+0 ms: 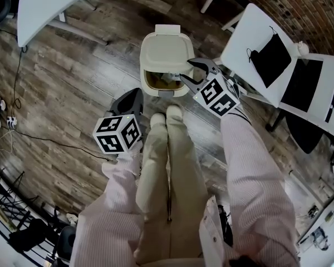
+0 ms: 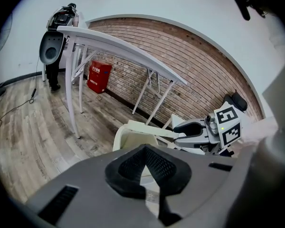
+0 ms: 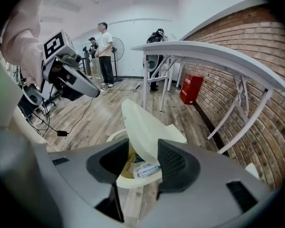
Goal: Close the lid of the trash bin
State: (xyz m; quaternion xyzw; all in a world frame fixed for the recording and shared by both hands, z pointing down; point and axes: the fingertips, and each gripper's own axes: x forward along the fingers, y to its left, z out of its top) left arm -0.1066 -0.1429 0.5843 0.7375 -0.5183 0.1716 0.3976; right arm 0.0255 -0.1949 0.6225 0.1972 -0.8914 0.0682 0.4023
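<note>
A cream trash bin stands on the wood floor just past the person's shoes. Its lid is hinged at the far side and half raised, so yellowish rubbish shows under the front edge. My right gripper is at the bin's right front corner. In the right gripper view the tilted lid runs between its wide-apart jaws, and my right gripper is open. My left gripper hangs left of the bin, apart from it. Its fingertips meet with nothing between them, so my left gripper is shut.
A white table stands at the back left, with white folding furniture and a black cloth at the right. Cables trail on the floor at left. A red box sits by the brick wall. People stand far off.
</note>
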